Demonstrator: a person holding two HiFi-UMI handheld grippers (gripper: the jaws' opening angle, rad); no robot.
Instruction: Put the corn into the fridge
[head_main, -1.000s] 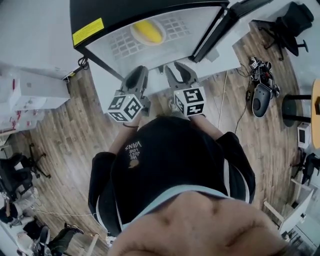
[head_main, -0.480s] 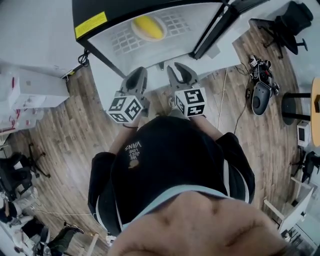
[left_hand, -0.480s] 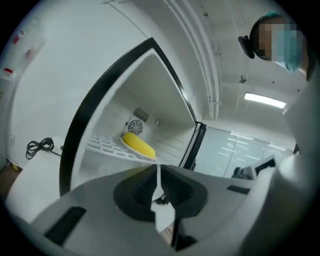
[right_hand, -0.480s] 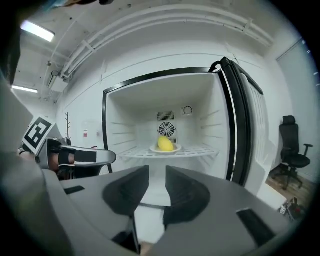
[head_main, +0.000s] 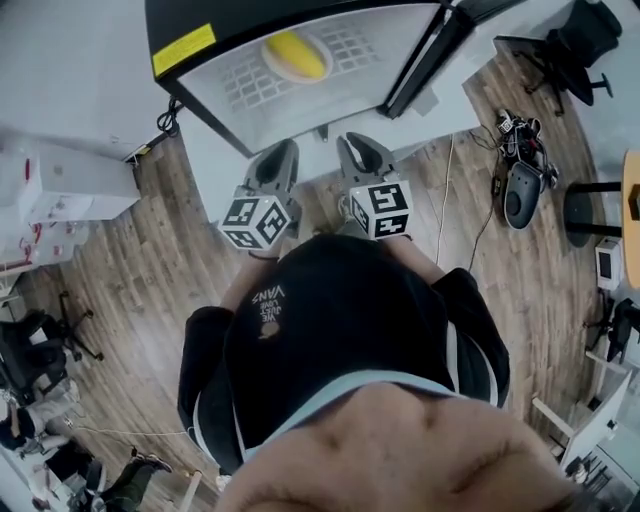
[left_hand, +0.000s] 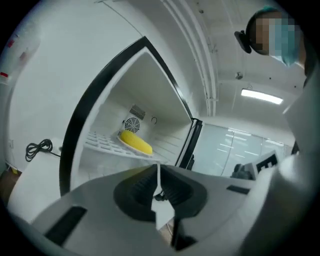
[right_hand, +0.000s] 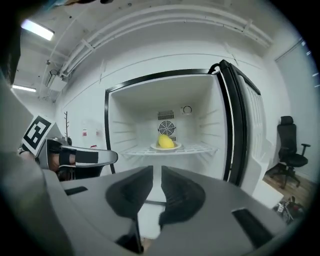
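Observation:
The yellow corn (head_main: 297, 54) lies on a white plate (head_main: 270, 70) on the wire shelf of the open fridge (head_main: 340, 85); it also shows in the left gripper view (left_hand: 136, 142) and the right gripper view (right_hand: 166, 142). Both grippers hover side by side in front of the fridge opening, short of the shelf. My left gripper (head_main: 283, 152) (left_hand: 158, 167) is shut and empty. My right gripper (head_main: 362, 145) (right_hand: 157, 172) has just been closing its jaws; a narrow gap is left and nothing is between them.
The fridge door (head_main: 430, 55) (right_hand: 240, 130) stands open at the right. An office chair (head_main: 580, 45) (right_hand: 292, 150) and cables with a device (head_main: 520, 190) lie on the wood floor to the right. A white cabinet (head_main: 60, 185) stands at the left.
The right gripper's jaws have drawn closer together. Both grippers have hardly shifted, and the corn has stayed on its plate.

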